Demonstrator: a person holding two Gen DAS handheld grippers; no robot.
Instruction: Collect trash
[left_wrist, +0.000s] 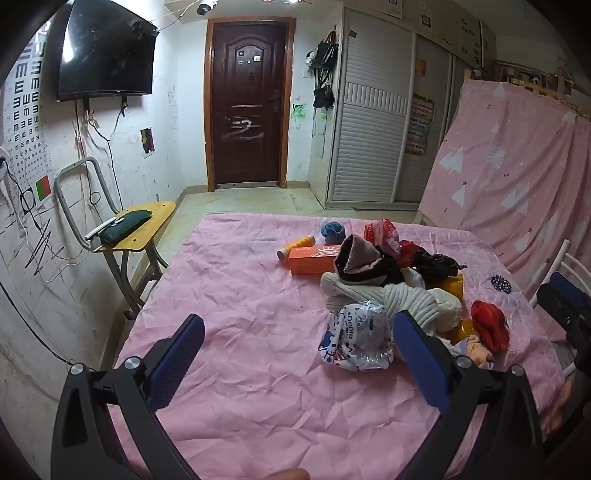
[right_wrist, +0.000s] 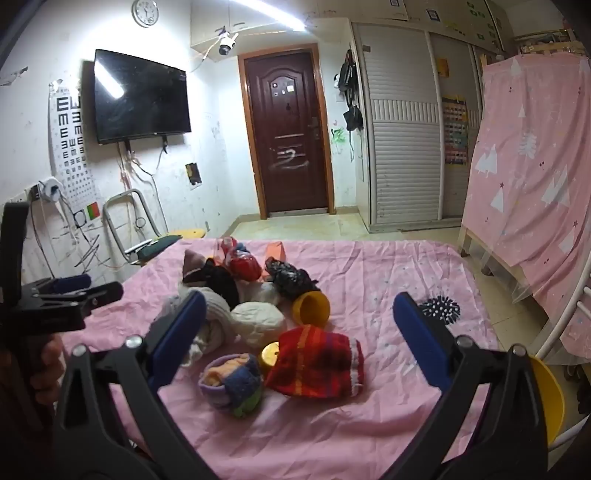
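A heap of socks, yarn and trash lies on the pink bedsheet (left_wrist: 236, 295). In the left wrist view my left gripper (left_wrist: 299, 354) is open and empty, with a crumpled silver-and-white wrapper (left_wrist: 356, 341) just inside its right finger. Farther back lie an orange box (left_wrist: 314, 260), red wrappers (left_wrist: 386, 236) and a black plastic bag (left_wrist: 437, 267). In the right wrist view my right gripper (right_wrist: 299, 332) is open and empty above a red knitted sock (right_wrist: 317, 362) and a rolled multicoloured sock (right_wrist: 232, 384). The black bag (right_wrist: 290, 278) and a yellow cup (right_wrist: 312, 308) lie beyond.
A yellow chair (left_wrist: 144, 221) with a dark cushion stands left of the bed. A yellow bin (right_wrist: 550, 398) sits at the bed's right edge. A pink-draped frame (right_wrist: 532, 177) stands to the right. A door (left_wrist: 249, 103), wardrobe and wall TV are behind.
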